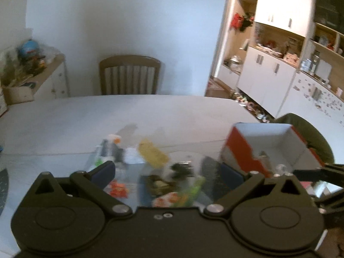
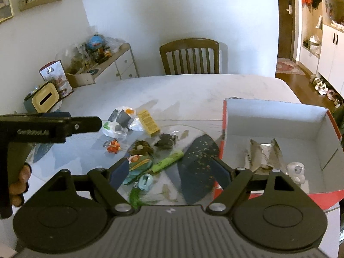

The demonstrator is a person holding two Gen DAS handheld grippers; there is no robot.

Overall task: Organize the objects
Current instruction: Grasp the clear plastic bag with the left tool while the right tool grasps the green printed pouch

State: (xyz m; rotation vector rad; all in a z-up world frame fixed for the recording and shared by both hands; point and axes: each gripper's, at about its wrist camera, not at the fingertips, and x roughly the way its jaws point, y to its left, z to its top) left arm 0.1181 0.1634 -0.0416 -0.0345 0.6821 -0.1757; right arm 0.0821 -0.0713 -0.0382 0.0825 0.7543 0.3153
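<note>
Both tongs stand spread with nothing between the pads: the right gripper point(image 2: 172, 172) hangs over the near end of the scatter, and the left gripper point(image 1: 169, 172), blurred in its own view, appears from the right wrist as a black bar at the left, held by a hand point(image 2: 18, 188). Nearest the right jaws lie a round green-and-orange packet point(image 2: 138, 163), a green wrapper point(image 2: 168, 161) and a small pale-blue item point(image 2: 145, 181); all look light and soft, likely to crumple or slide, so a pinch across the middle of each seems safest. Beyond them sit two dark brown lumps point(image 2: 142, 147), a red-and-orange sweet point(image 2: 113, 146), a yellow carton point(image 2: 148, 123), which looks stiff and best taken across its narrow sides, and crinkled clear bags point(image 2: 120, 121), probably slippery. The red box point(image 2: 224, 129) to the right, white inside, already holds a foil pouch point(image 2: 263, 154) and a small white item point(image 2: 297, 171). All rest on the white table point(image 2: 193, 90). Print on the carton is too small to read; lettering on the left gripper's side is illegible.
</note>
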